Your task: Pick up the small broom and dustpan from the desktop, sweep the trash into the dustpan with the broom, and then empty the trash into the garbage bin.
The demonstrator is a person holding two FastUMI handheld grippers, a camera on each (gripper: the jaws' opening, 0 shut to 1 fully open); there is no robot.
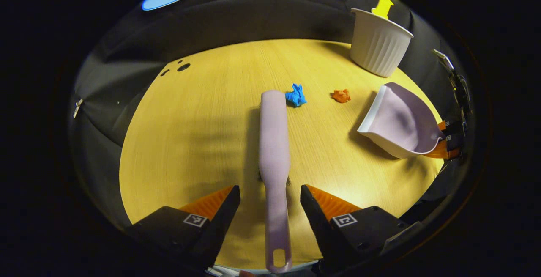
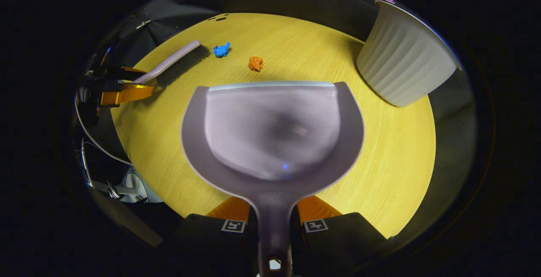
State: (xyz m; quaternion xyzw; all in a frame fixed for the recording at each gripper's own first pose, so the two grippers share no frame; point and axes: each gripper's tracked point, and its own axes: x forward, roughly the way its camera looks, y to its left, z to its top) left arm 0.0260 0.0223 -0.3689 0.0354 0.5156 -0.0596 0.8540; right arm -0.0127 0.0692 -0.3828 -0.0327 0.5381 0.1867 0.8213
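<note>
While the right tongs [image 2: 274, 222] are clamped on the handle of the dustpan [image 2: 272, 129], both fingers pressing it and the pan tilted with its front lip low to the yellow surface [image 2: 380, 175], the left tongs [image 1: 270, 203] stand open astride the handle of the broom [image 1: 274, 141], with a gap showing on either side. Broom lies flat, head pointing away toward the blue scrap [image 1: 296, 95]; in the right gripper view its bristles [image 2: 182, 63] rest on the wood. Orange scrap [image 1: 340, 95] sits apart from the blue one, between broom head and dustpan. White ribbed bin [image 1: 379, 42] stands at the far edge, just beyond the pan. Step in hand, by my reading: pickup half done, dustpan taken, broom not yet gripped. Next move calls for closing the left tongs squarely on the handle, lifting, then bringing bristles behind the scraps and the pan lip flat in front.
</note>
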